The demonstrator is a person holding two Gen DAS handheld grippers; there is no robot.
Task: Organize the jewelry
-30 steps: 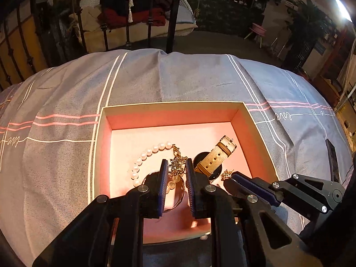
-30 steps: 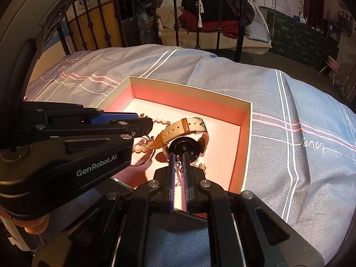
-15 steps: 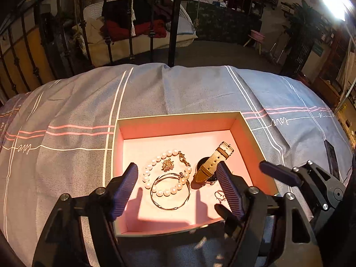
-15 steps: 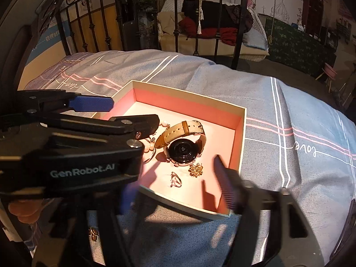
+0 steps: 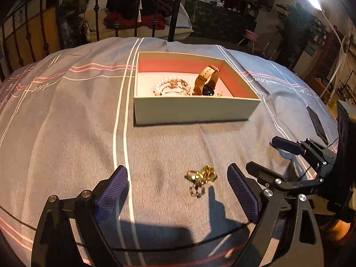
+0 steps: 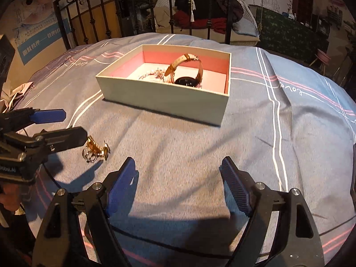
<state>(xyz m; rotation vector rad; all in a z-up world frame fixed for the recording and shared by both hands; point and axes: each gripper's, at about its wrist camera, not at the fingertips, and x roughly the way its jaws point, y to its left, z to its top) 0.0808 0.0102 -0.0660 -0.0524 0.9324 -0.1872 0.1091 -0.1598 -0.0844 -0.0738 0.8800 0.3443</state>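
Two grippers over a grey-blue bedspread (image 5: 66, 115), both with jaws spread wide and nothing between them. Left gripper (image 5: 178, 191) low over the cloth, blue ribbed pads (image 5: 241, 192) apart; right gripper (image 6: 178, 184) likewise, its pads (image 6: 233, 184) also blue. In the left wrist view the right gripper shows at the right edge (image 5: 287, 155); in the right wrist view the left gripper enters from the left edge (image 6: 57, 124). Nearest loose item: a small tangle of gold jewelry (image 5: 200, 179) lying on the bedspread, between the left gripper's spread fingers but ahead of the pads, touching neither. Same cluster in the right wrist view (image 6: 95, 151), just beside the left gripper's lower finger; individual pieces too blurred to name. A thin dark cable (image 6: 178, 247) crosses the cloth close under the right gripper. Farther out, an open cream box with pink lining (image 5: 193, 111) sits flat on the bedspread, well apart from the gold cluster. Inside the box: a watch with tan strap and dark face (image 5: 207, 82), strap arched upward; a pearl bracelet (image 5: 171, 86) to its left, with some gold pieces tangled among the beads. White and pink stripes run across the cloth. Beyond the bed, a black iron railing (image 6: 169, 11), then a cushioned seat heaped with dark and red clothes (image 6: 207, 13).
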